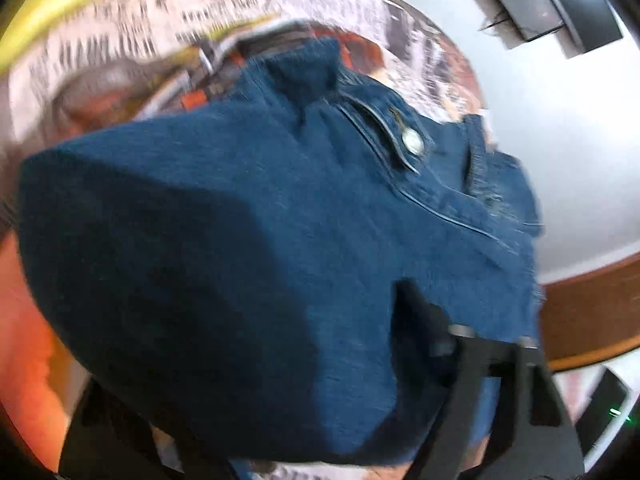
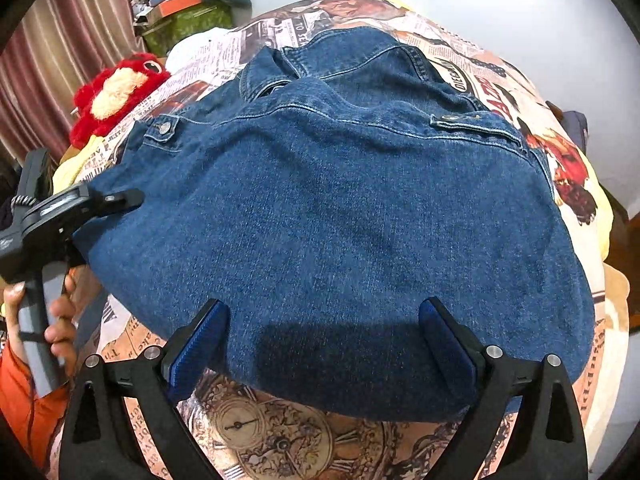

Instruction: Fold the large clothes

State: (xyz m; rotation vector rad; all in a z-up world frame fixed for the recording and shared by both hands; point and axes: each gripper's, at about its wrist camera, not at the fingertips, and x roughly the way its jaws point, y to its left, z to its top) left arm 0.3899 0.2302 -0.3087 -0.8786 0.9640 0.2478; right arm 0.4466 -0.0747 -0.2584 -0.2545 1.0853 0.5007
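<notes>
- The bed [image 2: 280, 440], under a newsprint-patterned cover, carried the jacket [image 2: 340, 220], which lay spread flat, collar at the far end and hem at the near edge; its long axis looked to run left to right.
- The right gripper [image 2: 324, 344] hung over the near hem, jaws wide apart and pressing nothing, denim just beyond the pads.
- The left gripper [image 2: 120, 198] sat at the jacket's left edge, below the cuff button [image 2: 165, 128]; cloth lay between its fingers, but blur in its own view hid whether they pinched it, so I could not tell.
- Open cover lay along the right; a red plush toy [image 2: 116, 92] crowded the far left.
- Judging by position, both grippers were about equally near cloth.
</notes>
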